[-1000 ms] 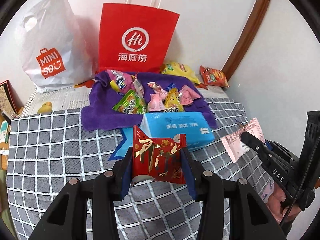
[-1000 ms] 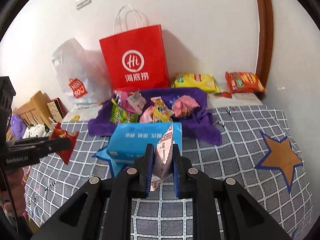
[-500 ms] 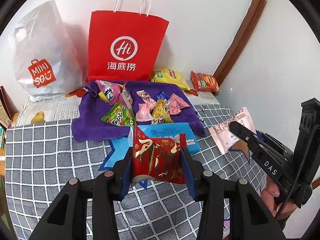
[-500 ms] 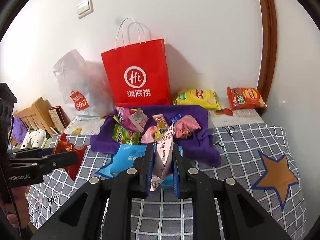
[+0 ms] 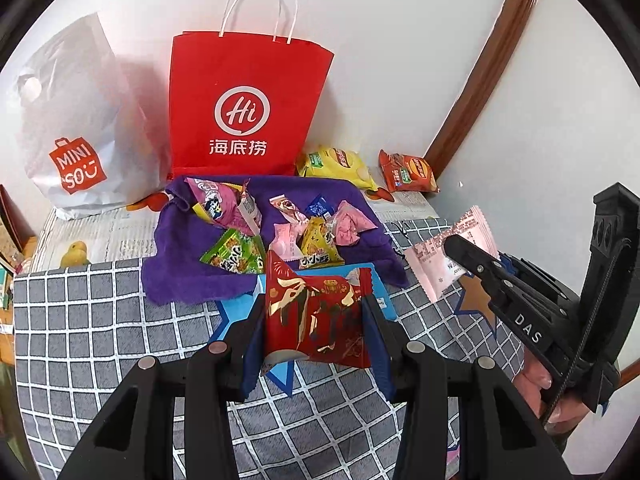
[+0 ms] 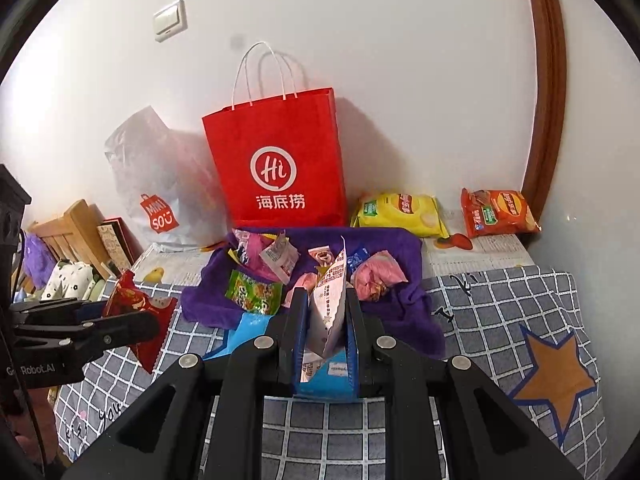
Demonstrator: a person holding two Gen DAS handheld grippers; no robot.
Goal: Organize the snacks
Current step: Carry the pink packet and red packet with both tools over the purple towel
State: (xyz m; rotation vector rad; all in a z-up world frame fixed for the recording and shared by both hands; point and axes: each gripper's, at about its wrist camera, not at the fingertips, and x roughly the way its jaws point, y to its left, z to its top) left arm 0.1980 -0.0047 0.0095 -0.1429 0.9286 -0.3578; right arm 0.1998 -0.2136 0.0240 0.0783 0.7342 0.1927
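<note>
My left gripper (image 5: 316, 320) is shut on a red snack packet (image 5: 316, 320) and holds it above the checked bedspread; it also shows in the right wrist view (image 6: 136, 312). My right gripper (image 6: 326, 320) is shut on a pink-white snack packet (image 6: 330, 304), seen edge-on; it shows in the left wrist view (image 5: 452, 256) at the right. Several small snacks (image 5: 280, 232) lie on a purple towel (image 5: 180, 276). A red paper bag (image 5: 244, 112) stands open behind the towel against the wall.
A blue tissue pack (image 6: 332, 376) lies below my grippers. A white MINISO bag (image 5: 68, 128) stands left of the red bag. A yellow chip bag (image 6: 400, 212) and an orange chip bag (image 6: 496, 212) lie at the back right. Wooden furniture (image 6: 76, 232) is at the left.
Both grippers have risen and pulled back with their packets. The towel and tissue pack look lower and farther away. The grip on both packets is unchanged.
</note>
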